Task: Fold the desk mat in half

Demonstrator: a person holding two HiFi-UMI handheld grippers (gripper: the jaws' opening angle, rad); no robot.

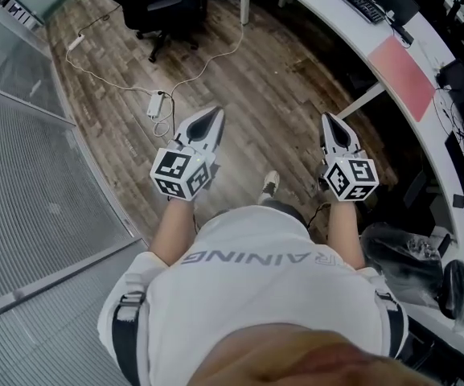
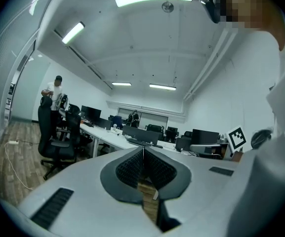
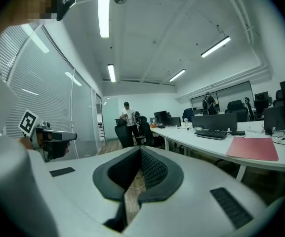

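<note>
Left gripper (image 1: pixel 215 113) closed, roughly level | right gripper (image 1: pixel 329 120) closed, alongside, apart

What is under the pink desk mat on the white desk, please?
The pink desk mat lies flat on the white desk, and nothing sticks out from beneath it. The patch of desktop that it covers cannot be seen.
</note>
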